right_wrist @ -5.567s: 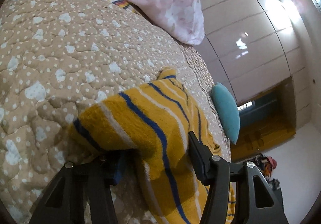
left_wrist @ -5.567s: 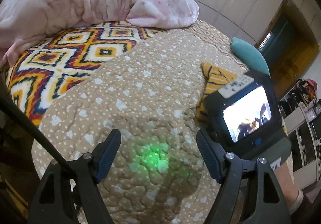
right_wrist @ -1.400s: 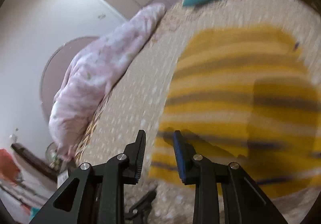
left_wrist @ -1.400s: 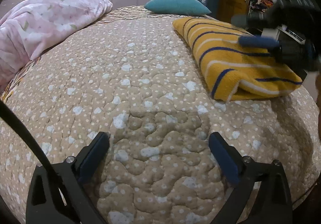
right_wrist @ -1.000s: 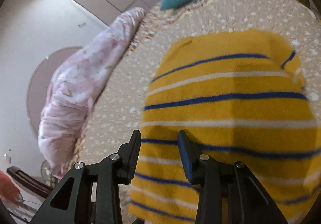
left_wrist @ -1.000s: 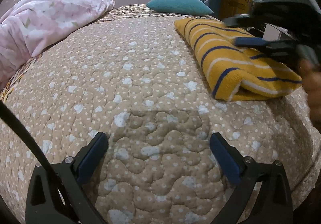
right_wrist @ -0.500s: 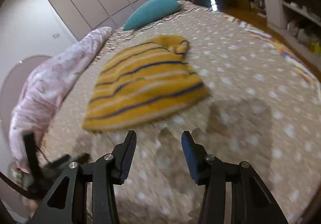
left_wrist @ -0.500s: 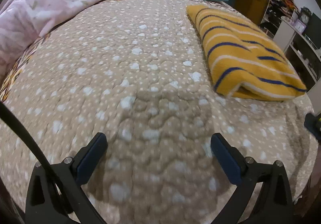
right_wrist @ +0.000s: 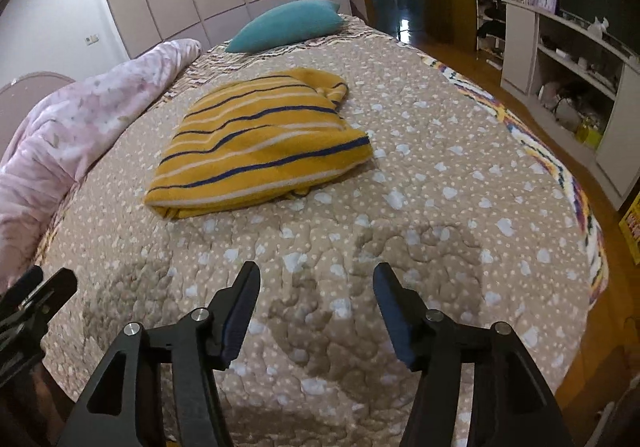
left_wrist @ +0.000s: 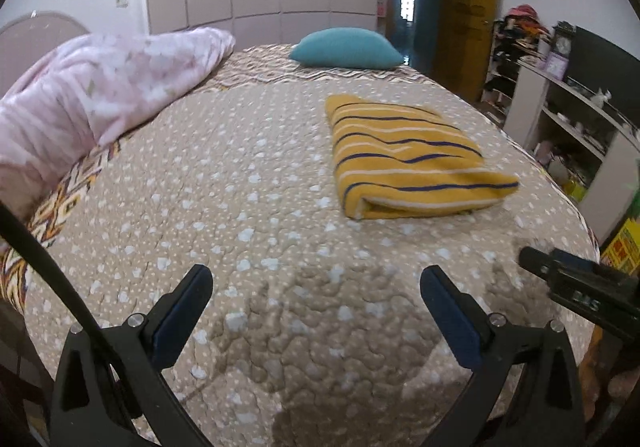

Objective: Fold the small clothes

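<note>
Left gripper [left_wrist: 316, 299]: jaws wide, nothing between them, near edge of quilt, well short of the jumper.
Right gripper [right_wrist: 316, 303]: jaws opening, empty, also short of the jumper.
Jumper [left_wrist: 404, 159]: folded, lies flat on the quilt [left_wrist: 248, 183], apart from both grippers, short of the cushion [left_wrist: 346, 48].
Risk: top layer is loose; a snagging pad could drag the fold open. One corner looks bunched and could spring out.
Materials: jumper soft, thick yellow knit, blue stripes; quilt puckered, spotted; cushion smooth teal; blanket [left_wrist: 100, 95] pink, rumpled.

bed [left_wrist: 280, 247] with dotted tan quilt — folded yellow striped garment [left_wrist: 404, 159] centre-right, pink duvet [left_wrist: 100, 99] left, teal pillow [left_wrist: 346, 49] far, perhaps touching nothing.
</note>
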`<state>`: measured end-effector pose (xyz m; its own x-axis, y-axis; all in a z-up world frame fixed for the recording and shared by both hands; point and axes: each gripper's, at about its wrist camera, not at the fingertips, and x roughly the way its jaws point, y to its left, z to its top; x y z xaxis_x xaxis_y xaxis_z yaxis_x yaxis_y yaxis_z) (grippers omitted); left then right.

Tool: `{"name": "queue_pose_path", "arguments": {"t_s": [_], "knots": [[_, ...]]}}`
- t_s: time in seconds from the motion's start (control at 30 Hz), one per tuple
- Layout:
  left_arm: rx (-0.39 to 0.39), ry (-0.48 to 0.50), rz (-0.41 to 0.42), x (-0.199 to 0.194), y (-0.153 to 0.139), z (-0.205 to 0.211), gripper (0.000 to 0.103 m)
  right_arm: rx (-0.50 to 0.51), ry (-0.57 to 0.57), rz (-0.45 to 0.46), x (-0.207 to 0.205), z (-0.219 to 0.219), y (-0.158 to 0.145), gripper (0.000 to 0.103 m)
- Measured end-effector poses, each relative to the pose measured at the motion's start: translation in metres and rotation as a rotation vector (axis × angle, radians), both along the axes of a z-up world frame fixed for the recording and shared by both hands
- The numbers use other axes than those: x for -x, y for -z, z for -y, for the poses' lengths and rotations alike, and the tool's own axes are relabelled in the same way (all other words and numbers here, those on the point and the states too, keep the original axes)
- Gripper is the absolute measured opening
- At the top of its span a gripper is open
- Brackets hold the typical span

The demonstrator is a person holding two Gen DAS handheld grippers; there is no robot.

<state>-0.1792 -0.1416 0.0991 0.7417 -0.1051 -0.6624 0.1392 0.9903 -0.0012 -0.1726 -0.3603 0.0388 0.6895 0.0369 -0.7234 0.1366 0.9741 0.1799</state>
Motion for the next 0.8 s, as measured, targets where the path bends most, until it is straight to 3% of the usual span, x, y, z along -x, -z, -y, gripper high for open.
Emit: {"name": "queue_pose_path", "arguments": {"t_s": [0.33, 0.8], "knots": [[-0.038, 0.034, -0.042, 0.005, 0.008, 0.014, 0.103, 0.107, -0.011, 0.005, 0.004, -0.012, -0.005, 0.069], [-0.02, 0.024, -0.099, -0.002, 0.018, 0.009, 0.103, 0.116, -0.02, -0.039, 0.002, -0.015, 0.01, 0.071]]}}
